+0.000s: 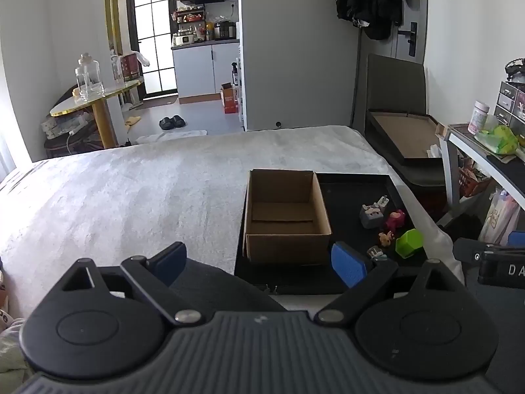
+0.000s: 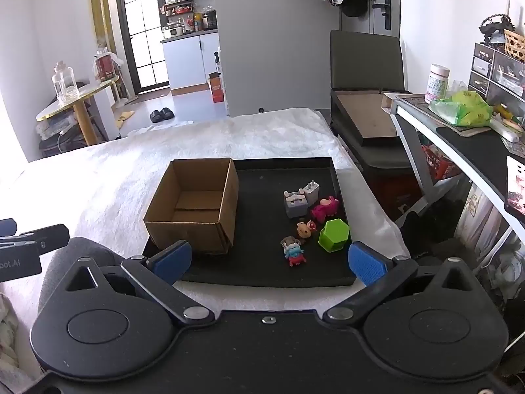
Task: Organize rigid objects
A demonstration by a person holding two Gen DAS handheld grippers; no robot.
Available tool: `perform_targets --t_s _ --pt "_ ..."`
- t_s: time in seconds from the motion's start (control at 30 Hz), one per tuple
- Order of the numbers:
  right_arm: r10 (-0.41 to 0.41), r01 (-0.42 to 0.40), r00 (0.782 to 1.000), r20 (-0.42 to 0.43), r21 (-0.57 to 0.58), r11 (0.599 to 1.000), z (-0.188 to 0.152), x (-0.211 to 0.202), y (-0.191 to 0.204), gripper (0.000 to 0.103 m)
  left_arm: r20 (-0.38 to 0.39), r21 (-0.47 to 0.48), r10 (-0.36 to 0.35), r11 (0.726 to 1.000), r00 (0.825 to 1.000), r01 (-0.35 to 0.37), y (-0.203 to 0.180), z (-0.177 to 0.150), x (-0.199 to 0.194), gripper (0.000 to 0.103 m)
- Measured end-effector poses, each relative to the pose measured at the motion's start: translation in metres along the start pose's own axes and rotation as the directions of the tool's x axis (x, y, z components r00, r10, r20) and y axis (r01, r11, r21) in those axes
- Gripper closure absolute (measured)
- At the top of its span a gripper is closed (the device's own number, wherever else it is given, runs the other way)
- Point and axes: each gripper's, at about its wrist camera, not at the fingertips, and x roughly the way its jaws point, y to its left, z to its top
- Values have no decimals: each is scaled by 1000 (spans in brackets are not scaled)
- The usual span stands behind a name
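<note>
Right wrist view, empty cardboard box (image 2: 193,207), toys beside, black tray (image 2: 262,272)

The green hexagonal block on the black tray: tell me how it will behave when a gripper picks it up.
The green hexagonal block looks like rigid plastic, so it probably won't deform between the pads. Its flat sides should give a steady grip and keep it from rolling on the black tray. It seems hollow, so likely light. The brown figurine stands close, so a wide approach may nudge it.
</note>
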Motion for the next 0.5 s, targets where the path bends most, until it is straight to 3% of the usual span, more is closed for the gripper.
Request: perform_targets --t_s 0.5 --pt "-12 12 1000 -13 1 1000 -3 2 -4 0 -14 -4 -23 1000 1000 22 -4 -4 4 9"
